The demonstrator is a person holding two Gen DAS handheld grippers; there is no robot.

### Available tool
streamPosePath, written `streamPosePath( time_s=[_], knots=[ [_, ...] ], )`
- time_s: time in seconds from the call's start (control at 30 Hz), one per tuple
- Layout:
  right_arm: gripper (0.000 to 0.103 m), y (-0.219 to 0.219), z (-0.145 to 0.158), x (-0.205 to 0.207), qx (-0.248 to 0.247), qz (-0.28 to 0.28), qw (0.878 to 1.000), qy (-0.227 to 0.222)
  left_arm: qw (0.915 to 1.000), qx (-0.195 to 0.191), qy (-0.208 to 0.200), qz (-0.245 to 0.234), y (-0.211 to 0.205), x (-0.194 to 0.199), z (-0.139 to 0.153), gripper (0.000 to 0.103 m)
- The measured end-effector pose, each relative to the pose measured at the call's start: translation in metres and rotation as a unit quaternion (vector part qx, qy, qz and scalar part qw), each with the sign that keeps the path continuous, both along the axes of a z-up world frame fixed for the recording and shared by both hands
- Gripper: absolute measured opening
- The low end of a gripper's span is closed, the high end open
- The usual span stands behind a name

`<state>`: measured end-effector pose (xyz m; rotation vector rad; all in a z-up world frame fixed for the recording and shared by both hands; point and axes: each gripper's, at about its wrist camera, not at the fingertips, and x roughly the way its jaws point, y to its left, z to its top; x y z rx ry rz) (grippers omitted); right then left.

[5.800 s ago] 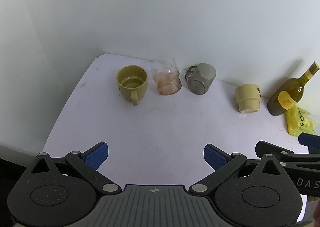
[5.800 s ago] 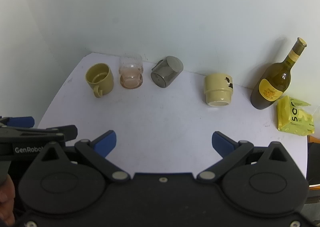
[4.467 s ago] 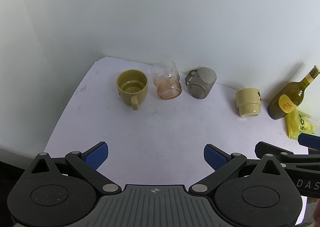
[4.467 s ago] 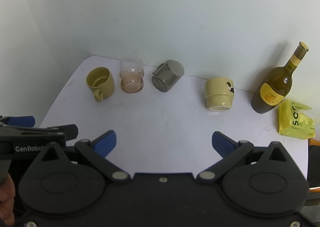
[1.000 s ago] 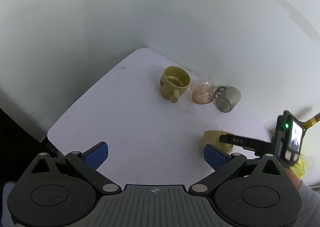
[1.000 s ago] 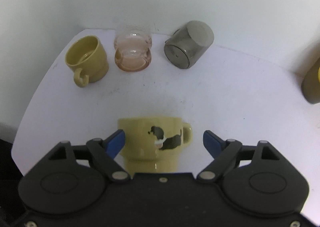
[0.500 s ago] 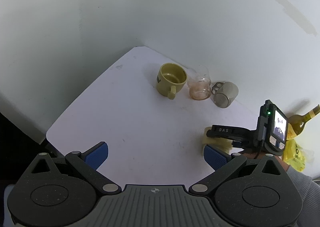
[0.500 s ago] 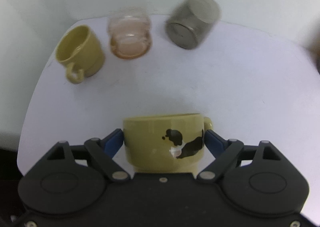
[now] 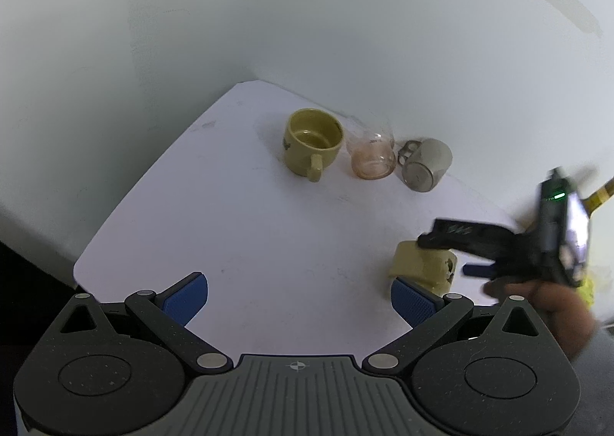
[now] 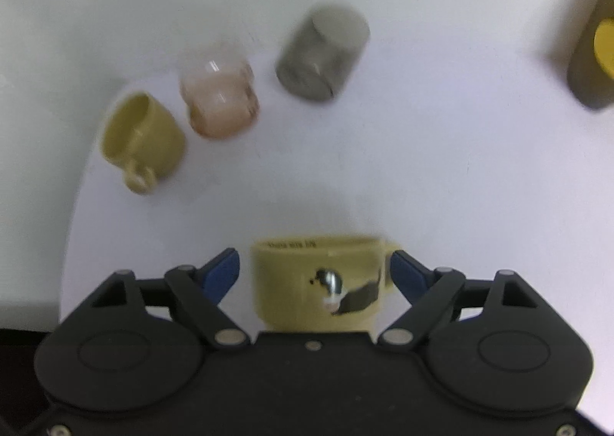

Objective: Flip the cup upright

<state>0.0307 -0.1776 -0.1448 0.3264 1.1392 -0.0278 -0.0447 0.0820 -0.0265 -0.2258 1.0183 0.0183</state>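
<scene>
A pale yellow cup with a dog picture (image 10: 318,282) sits between the fingers of my right gripper (image 10: 312,273). The left pad (image 10: 222,269) stands off the cup's wall and the right pad (image 10: 406,274) is near its handle. The view is blurred and tilted down, and the cup seems a little above the white table (image 10: 383,167). In the left wrist view the same cup (image 9: 420,267) shows under the right gripper's black finger (image 9: 460,234). My left gripper (image 9: 299,294) is open and empty over the table's near edge.
At the back stand an olive mug (image 9: 312,140), a pink glass (image 9: 372,159) and a grey metal cup on its side (image 9: 426,165). A wine bottle (image 10: 593,52) is at the far right. The table (image 9: 230,205) ends near my left gripper.
My right gripper closed in around the dog cup, and has tilted downward with it. Its pads stand wider now than half a second ago. The left gripper drew back and turned left.
</scene>
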Motion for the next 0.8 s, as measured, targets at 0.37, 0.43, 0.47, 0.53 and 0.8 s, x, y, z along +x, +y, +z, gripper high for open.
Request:
streamPosePath(
  time_s=[0.37,0.43,0.47,0.53,0.8],
  knots=[
    [0.086,-0.085,0.040,-0.072,0.005,-0.054,0.998,-0.032,0.9963,0.025,-0.024,-0.078,-0.066,0.018,-0.046,0.103],
    [0.086,-0.102,0.044,-0.089,-0.011,-0.067,0.997,-0.036,0.9946,0.037,-0.029,-0.092,-0.083,0.018,-0.059,0.103],
    [0.086,-0.104,0.044,-0.092,-0.013,-0.068,0.997,-0.036,0.9938,0.039,-0.034,-0.098,-0.089,0.017,-0.063,0.103],
    [0.086,-0.118,0.047,-0.109,-0.031,-0.081,0.996,-0.038,0.9903,0.056,-0.051,-0.116,-0.106,0.013,-0.077,0.103],
    [0.086,-0.138,0.043,-0.133,-0.038,-0.092,0.995,-0.026,0.9844,0.049,-0.069,-0.155,-0.143,0.018,-0.123,0.103]
  ],
)
